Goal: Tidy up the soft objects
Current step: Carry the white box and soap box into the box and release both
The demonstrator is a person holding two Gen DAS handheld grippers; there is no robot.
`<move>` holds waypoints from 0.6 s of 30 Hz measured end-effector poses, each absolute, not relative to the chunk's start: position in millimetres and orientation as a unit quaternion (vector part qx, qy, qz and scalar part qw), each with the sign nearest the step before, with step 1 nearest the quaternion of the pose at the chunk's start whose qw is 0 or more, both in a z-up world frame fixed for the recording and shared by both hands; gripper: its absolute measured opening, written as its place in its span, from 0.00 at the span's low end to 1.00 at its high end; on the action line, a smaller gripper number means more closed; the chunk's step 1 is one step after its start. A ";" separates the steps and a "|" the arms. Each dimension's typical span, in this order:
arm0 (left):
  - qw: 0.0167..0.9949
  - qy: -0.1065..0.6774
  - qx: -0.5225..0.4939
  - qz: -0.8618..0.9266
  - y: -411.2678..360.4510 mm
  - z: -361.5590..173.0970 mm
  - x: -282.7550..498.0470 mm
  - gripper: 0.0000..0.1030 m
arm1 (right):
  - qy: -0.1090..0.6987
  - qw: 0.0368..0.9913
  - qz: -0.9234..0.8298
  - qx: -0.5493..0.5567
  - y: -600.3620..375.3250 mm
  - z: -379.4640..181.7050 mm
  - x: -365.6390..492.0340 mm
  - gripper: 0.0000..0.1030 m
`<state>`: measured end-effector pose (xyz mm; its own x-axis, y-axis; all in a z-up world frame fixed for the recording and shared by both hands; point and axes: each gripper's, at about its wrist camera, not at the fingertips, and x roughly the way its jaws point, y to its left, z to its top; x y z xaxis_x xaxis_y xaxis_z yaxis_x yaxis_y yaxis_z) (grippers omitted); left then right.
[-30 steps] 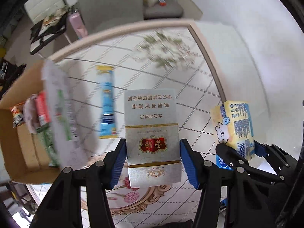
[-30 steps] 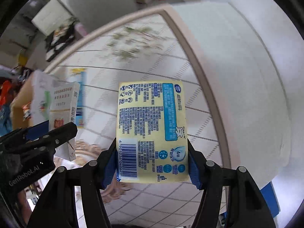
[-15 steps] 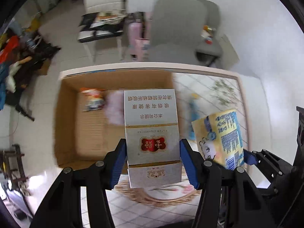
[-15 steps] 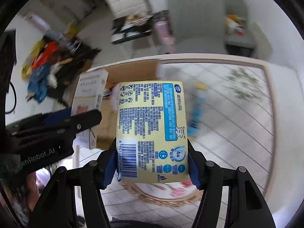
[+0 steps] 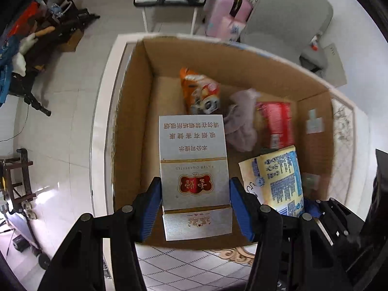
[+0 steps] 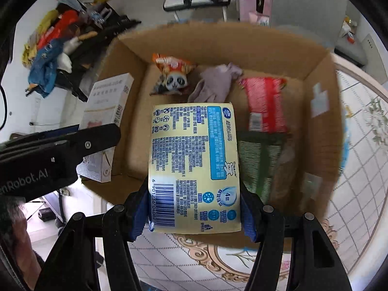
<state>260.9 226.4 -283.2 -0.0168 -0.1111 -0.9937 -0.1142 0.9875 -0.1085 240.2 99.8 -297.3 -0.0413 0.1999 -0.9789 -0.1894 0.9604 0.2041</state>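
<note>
A collision between the two packs can be feared, since both are held close together above the cardboard box [image 5: 135, 126]. The silver carton [image 5: 194, 169] is clamped in the jaws of the left gripper [image 5: 195, 208]; the yellow tissue pack [image 6: 195, 167] is clamped by the right gripper [image 6: 194, 214]. Both are pointed downward into the box, over the items lying there.

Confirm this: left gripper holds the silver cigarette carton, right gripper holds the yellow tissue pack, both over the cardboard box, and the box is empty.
Not empty. The right wrist view shows the cardboard box already holding an orange snack bag, a purple cloth and a red packet. The rest is right.
</note>
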 end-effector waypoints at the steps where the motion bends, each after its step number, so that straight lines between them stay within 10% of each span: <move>1: 0.693 0.717 -0.076 0.000 227.3 -289.9 262.3 0.52 | 0.711 0.689 0.138 0.002 102.0 -305.0 241.2 0.64; 13: 0.645 0.761 -0.066 0.008 226.3 -346.1 264.6 0.53 | 0.734 0.667 0.125 -0.003 107.8 -350.3 246.7 0.66; 18: 0.644 0.761 -0.073 0.011 227.5 -343.7 259.1 0.62 | 0.727 0.676 0.120 0.000 102.5 -341.0 249.0 0.89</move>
